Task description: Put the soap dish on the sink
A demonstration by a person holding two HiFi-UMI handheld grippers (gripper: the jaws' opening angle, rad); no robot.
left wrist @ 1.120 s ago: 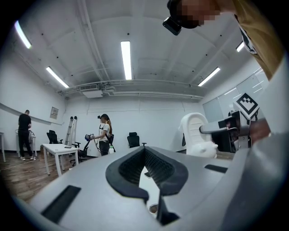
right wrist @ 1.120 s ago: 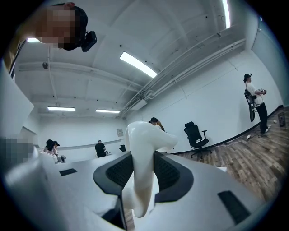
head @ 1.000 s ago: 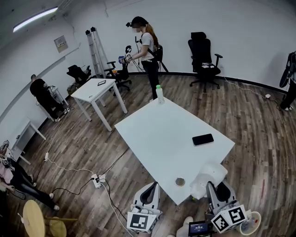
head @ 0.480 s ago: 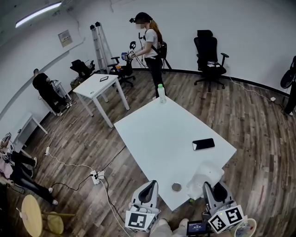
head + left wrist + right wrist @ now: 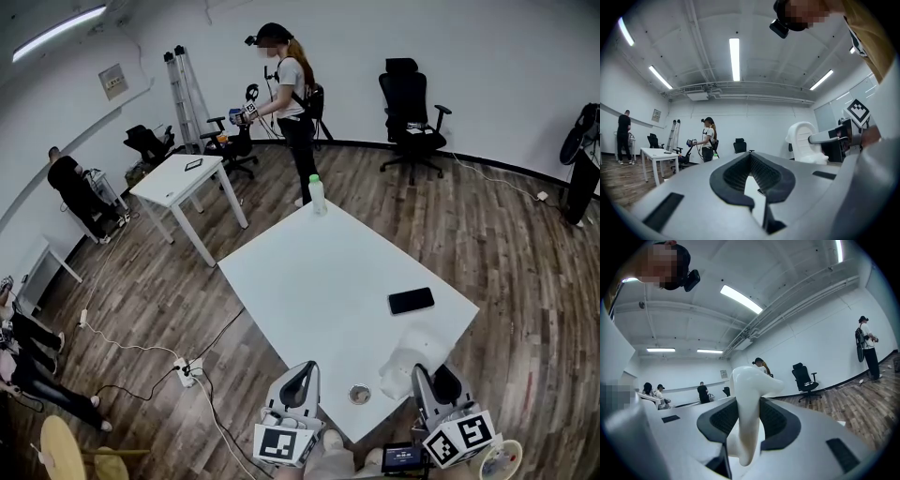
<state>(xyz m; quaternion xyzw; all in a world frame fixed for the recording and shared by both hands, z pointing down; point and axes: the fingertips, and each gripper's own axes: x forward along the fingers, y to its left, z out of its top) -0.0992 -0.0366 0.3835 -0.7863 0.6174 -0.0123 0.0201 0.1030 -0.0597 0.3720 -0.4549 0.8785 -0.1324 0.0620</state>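
Note:
A white soap dish (image 5: 413, 358) stands on edge between the jaws of my right gripper (image 5: 429, 377), which is shut on it over the near corner of the white table (image 5: 319, 272). In the right gripper view the soap dish (image 5: 748, 397) rises between the black pads (image 5: 780, 420), and my right gripper (image 5: 749, 425) points level. My left gripper (image 5: 301, 371) hangs at the table's near edge, shut and empty. In the left gripper view, the left gripper (image 5: 751, 161) has its pads meeting at the tips, and the soap dish (image 5: 802, 140) shows to the right. No sink is in view.
A small round metal-rimmed thing (image 5: 359, 395) lies on the table between the grippers. Further off are a black phone (image 5: 411, 301) and a bottle (image 5: 318, 194). A person (image 5: 292, 112) stands behind, beside a smaller table (image 5: 178, 180). A power strip (image 5: 185, 371) with cables lies on the floor.
Both grippers have moved forward to the table's near corner, the right one carrying the soap dish. The round thing now lies between them. The jaws have not changed.

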